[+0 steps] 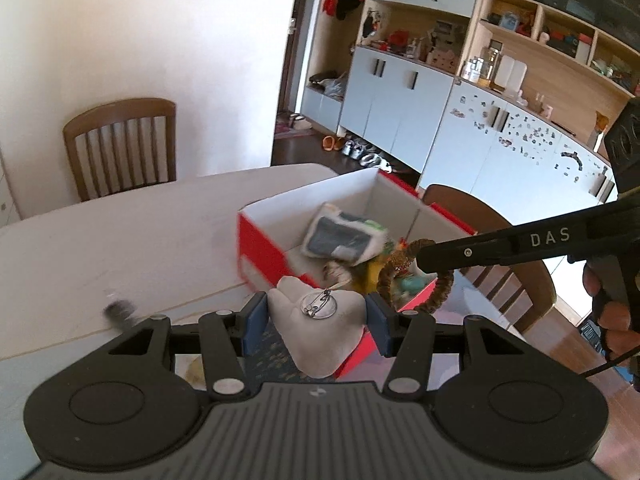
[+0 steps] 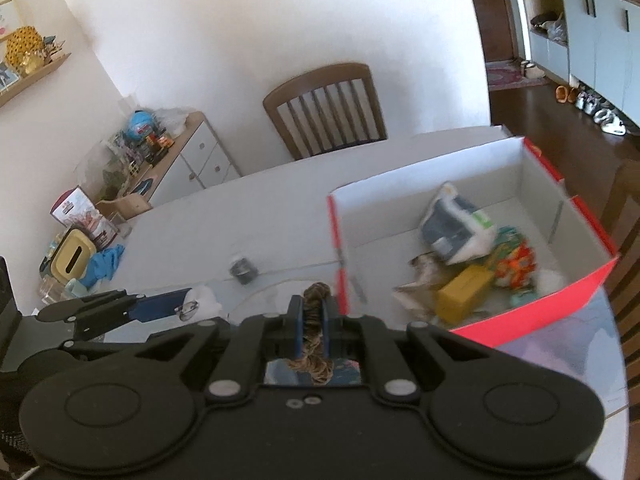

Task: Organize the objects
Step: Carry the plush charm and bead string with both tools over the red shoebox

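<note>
My left gripper [image 1: 316, 312] clamps a white tooth-shaped plush badge [image 1: 320, 332], my right gripper [image 2: 312, 320] a brown braided ring [image 2: 316, 296], beside the cluttered red cardboard box [image 2: 560, 296] on the white surface [image 1: 120, 240].

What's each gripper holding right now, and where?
Left gripper: white tooth-shaped plush, pinched across its sides. Right gripper: brown woven ring, clamped on its rim.
</note>
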